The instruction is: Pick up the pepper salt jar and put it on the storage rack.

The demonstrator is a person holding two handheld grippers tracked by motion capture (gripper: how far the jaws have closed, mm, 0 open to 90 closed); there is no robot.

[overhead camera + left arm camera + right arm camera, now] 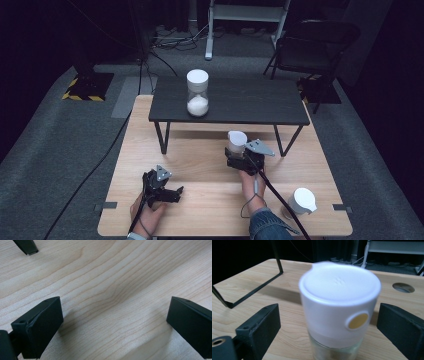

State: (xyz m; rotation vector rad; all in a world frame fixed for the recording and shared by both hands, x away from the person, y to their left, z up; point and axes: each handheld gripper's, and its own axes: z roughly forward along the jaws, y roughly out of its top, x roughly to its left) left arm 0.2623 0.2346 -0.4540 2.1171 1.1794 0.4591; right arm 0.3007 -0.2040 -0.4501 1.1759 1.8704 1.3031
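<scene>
Right claw (328, 322) wide open, straddling the white-capped jar (339, 307) mid-tabletop (200, 165), jaws clear of it. Smooth cap, glass below: I judge it slippery and breakable; grip the cap's sides. Contents blurred, weight uncertain. Left claw (113, 322) wide open, empty, near-left.

Surface (200, 150): pale wood, wavy grain. Raised shelf (250, 102): near-black top, black legs. Jar (197, 93) on shelf: white lid, clear glass, white contents. Jar (339, 312) between the right gripper's black jaws: white lid, yellow round dot, clear glass below. Floor (60, 140): grey carpet; yellow-and-black striped plate (84, 95).
</scene>
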